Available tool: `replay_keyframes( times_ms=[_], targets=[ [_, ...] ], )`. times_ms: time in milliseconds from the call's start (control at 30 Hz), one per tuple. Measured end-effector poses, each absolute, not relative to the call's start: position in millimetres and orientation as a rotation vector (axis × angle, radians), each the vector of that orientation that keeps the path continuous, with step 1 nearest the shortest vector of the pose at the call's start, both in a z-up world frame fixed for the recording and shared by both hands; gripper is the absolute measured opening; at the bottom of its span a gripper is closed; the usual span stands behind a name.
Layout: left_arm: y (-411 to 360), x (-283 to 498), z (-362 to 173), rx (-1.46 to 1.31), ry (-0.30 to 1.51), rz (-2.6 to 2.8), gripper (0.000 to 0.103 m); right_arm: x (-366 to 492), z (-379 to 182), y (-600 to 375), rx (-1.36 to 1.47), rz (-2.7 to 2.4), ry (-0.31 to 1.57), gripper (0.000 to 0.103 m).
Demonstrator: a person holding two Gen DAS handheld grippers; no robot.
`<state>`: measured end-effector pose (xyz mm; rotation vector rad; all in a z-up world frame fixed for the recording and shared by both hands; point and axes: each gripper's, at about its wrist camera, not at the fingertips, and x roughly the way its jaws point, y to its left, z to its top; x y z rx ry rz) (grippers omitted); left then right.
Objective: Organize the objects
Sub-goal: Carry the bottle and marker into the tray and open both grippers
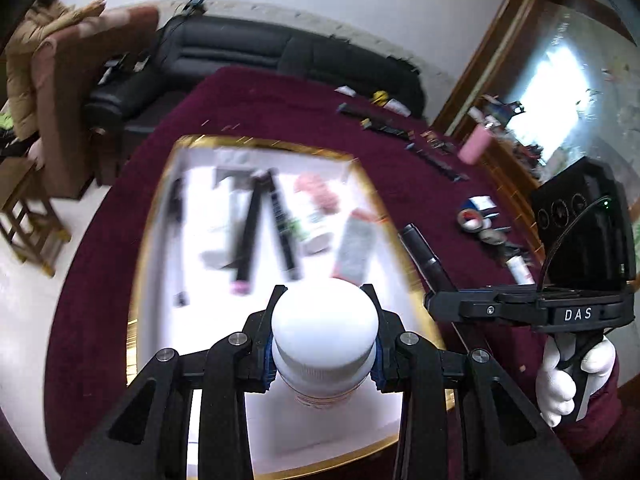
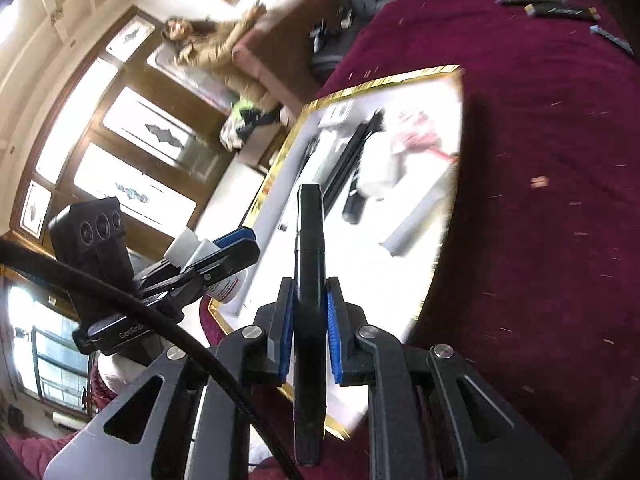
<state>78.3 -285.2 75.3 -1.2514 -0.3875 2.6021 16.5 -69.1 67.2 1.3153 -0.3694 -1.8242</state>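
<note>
In the left wrist view my left gripper (image 1: 324,292) is shut on a white bottle (image 1: 325,344) with a white cap, held over the near part of a white tray with a gold rim (image 1: 256,143). The tray holds several blurred items: black tubes (image 1: 256,224), a grey box (image 1: 354,248) and a pink-topped bottle (image 1: 316,196). My right gripper (image 2: 310,284) is shut on a black marker (image 2: 308,236) that points over the tray (image 2: 384,76). The left gripper (image 2: 244,240) with the bottle (image 2: 188,248) appears to its left. The right gripper (image 1: 436,300) hangs just off the tray's right edge.
The tray lies on a dark red tablecloth (image 1: 280,104). Black boxes (image 1: 380,120), a pink object (image 1: 474,146) and tape rolls (image 1: 472,220) lie along the cloth's far right. Behind stand a black sofa (image 1: 280,52), a brown armchair (image 1: 80,100) with a person in a tan coat (image 1: 24,52), and a wooden stool (image 1: 28,216).
</note>
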Motion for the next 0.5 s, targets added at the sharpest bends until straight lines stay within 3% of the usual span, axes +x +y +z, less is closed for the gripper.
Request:
replay_keyframes(
  times_ms=[500],
  targets=[
    [-321, 35, 29, -1.612, -0.219, 2.388, 0.031, -23, 5, -150, 1.519, -1.777, -0.344, 0.013]
  ],
)
